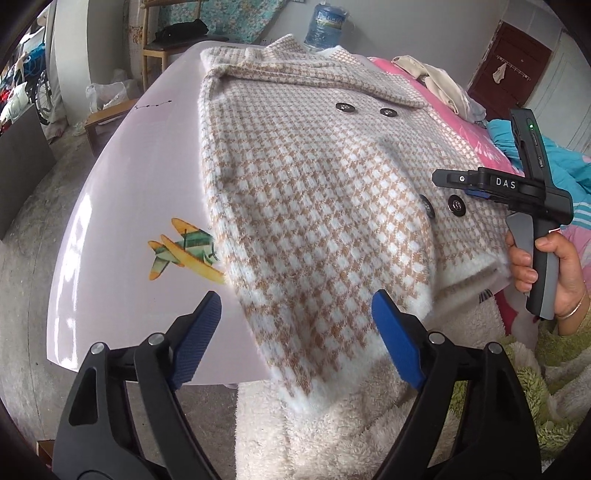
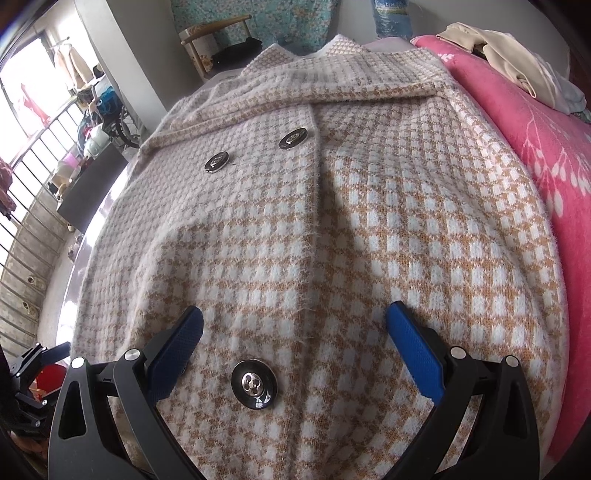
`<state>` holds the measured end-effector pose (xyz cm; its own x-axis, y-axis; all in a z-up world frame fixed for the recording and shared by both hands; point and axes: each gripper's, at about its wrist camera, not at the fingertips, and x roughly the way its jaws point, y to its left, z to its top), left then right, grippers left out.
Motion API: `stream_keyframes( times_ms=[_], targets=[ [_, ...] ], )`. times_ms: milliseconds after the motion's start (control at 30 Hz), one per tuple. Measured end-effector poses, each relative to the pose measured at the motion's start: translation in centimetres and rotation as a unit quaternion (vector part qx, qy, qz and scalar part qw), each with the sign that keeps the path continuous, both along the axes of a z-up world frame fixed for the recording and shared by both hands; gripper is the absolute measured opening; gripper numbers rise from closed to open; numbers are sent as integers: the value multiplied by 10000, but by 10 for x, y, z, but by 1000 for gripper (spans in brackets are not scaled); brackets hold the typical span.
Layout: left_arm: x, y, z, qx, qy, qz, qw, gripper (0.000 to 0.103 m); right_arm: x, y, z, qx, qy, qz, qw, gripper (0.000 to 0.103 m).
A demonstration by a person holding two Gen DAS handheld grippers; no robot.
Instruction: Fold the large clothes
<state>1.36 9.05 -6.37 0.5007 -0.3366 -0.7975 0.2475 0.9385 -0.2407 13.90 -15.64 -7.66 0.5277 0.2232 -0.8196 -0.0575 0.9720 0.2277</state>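
Note:
A tan-and-white houndstooth coat [image 1: 317,177] lies front up on a pale pink table [image 1: 140,177] that bears an aeroplane picture. Its collar is at the far end and its white-edged hem [image 1: 314,384] hangs over the near table edge. My left gripper [image 1: 295,328] is open just above that hem corner, one pad over the table and one over the coat. My right gripper [image 2: 295,347] is open low over the coat's front [image 2: 295,221], with a black button [image 2: 254,384] between its fingers. In the left wrist view a hand [image 1: 554,266] holds the right gripper's handle.
A pink blanket [image 2: 535,147] with a pile of beige clothes [image 2: 509,55] lies to the right of the coat. White fluffy fabric [image 1: 332,435] and a green fluffy blanket [image 1: 535,387] sit below the hem. A water bottle [image 1: 325,26] and a wooden chair [image 1: 173,40] stand behind the table.

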Motion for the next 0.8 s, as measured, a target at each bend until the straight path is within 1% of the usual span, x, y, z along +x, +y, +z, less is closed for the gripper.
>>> stream_keyframes(
  times_ms=[100,233,267,367,400,500,567,700,800],
  targets=[
    [-6,3,2,-184,-90,25,9998,79,-1,-2,0,53,-43,-4,10000,97],
    [-12,6,-2,-547,21,116,9984,67,-3,-4,0,100,-78,28,9999,97],
    [-12,7,-3,-612,61,156,9980,63,-4,-6,0,151,-88,23,9998,97],
    [-8,11,-9,-722,174,324,9967,57,-4,-10,1,300,-63,-10,9995,97],
    [-6,13,-11,-726,224,422,9962,56,-3,-11,1,334,-46,-13,9994,97],
    [2,22,-14,-918,340,617,9933,55,-4,-12,1,395,-53,15,9992,97],
    [9,23,-15,-976,331,624,9927,55,-6,-11,1,357,-94,49,9993,97],
    [24,24,-16,-946,351,686,9925,55,-8,-7,0,219,-154,88,9996,97],
    [34,21,-15,-882,278,638,9937,55,-9,-7,0,219,-160,88,9996,97]
  ],
)
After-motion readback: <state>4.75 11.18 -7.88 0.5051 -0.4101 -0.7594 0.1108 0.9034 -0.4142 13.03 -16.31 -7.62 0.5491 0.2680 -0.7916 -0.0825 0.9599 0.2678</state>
